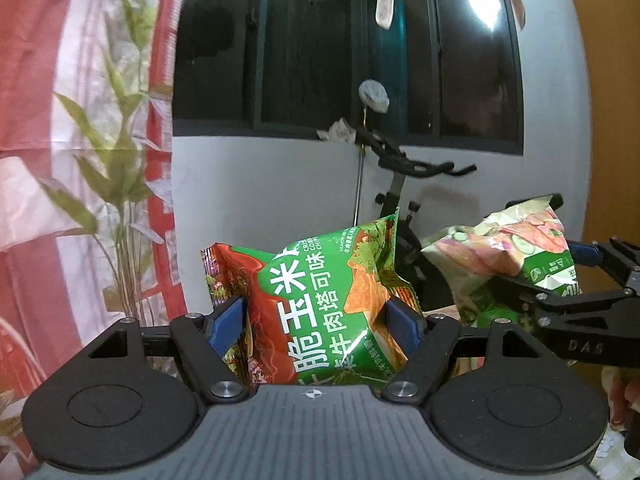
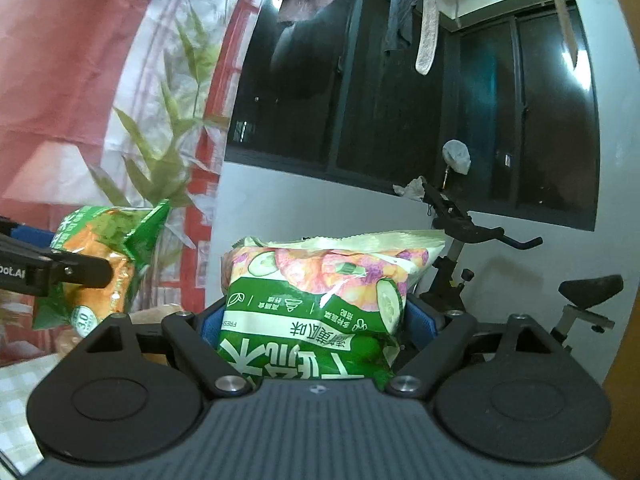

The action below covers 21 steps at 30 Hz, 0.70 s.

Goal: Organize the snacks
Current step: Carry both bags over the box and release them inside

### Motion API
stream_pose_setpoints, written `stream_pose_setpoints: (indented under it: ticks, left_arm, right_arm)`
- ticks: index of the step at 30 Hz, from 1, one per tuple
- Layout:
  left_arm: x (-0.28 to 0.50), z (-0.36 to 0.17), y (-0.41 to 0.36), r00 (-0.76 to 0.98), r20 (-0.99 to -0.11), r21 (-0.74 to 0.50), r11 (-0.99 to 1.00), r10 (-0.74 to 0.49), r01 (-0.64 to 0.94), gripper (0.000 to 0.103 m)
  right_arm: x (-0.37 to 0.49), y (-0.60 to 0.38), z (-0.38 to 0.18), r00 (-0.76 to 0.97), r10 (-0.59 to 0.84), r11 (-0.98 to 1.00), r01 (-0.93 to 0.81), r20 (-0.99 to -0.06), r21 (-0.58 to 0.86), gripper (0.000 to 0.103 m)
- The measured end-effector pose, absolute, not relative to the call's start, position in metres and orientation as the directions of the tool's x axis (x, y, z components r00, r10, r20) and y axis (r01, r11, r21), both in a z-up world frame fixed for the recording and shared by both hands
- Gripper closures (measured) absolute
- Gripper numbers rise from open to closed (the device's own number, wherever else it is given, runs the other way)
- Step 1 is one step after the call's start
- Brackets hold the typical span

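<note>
Left gripper [image 1: 316, 320] clamped on green-and-red corn chip bag [image 1: 320, 304], pinched between both blue pads [image 1: 228, 322]. Right gripper [image 2: 316, 320] likewise closed around cucumber chip bag [image 2: 320, 300], upright between its fingers. Exercise bike [image 2: 480, 264] beyond, by dark window [image 2: 400, 120].

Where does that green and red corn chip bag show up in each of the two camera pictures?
Left wrist view: the corn chip bag sits low in the centre, clamped between the left gripper jaws.
Right wrist view: the same bag is at the left edge, held up in the left gripper.
Shared landmark: the exercise bike under the dark window.
</note>
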State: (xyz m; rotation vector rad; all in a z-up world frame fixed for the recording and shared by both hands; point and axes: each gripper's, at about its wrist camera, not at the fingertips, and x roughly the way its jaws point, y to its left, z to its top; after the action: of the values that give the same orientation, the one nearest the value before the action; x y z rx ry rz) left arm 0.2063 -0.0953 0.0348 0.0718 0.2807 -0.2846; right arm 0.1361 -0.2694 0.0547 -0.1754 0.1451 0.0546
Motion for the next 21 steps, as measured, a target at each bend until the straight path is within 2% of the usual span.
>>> stream_pose_setpoints:
  ticks: [4,9,13,16,21]
  left_arm:
    - [0.231,0.025,-0.102,0.901,-0.333,0.024,0.953,-0.278,0.303,0.024]
    - [0.252,0.015,-0.099,0.868,-0.390,-0.008,0.944,-0.306,0.329,0.019]
    - [0.267,0.010,-0.092,0.850,-0.427,-0.036,0.945,-0.308,0.324,0.019]
    - [0.271,0.010,-0.091,0.849,-0.432,-0.030,0.946,-0.304,0.323,0.018]
    - [0.262,0.014,-0.086,0.849,-0.434,-0.047,0.948,-0.302,0.314,0.018]
  right_arm:
    - [0.162,-0.272,0.046,0.979,0.047,0.982,-0.082,-0.199,-0.170,0.016]
    - [0.188,-0.269,0.033,0.939,0.106,0.968,-0.173,-0.327,-0.182,0.016]
    - [0.203,-0.274,0.027,0.888,0.168,0.969,-0.228,-0.428,-0.092,0.013]
    - [0.207,-0.280,0.028,0.866,0.190,0.972,-0.231,-0.463,-0.033,0.007]
    - [0.204,-0.286,0.038,0.850,0.206,0.972,-0.234,-0.485,0.002,0.005]
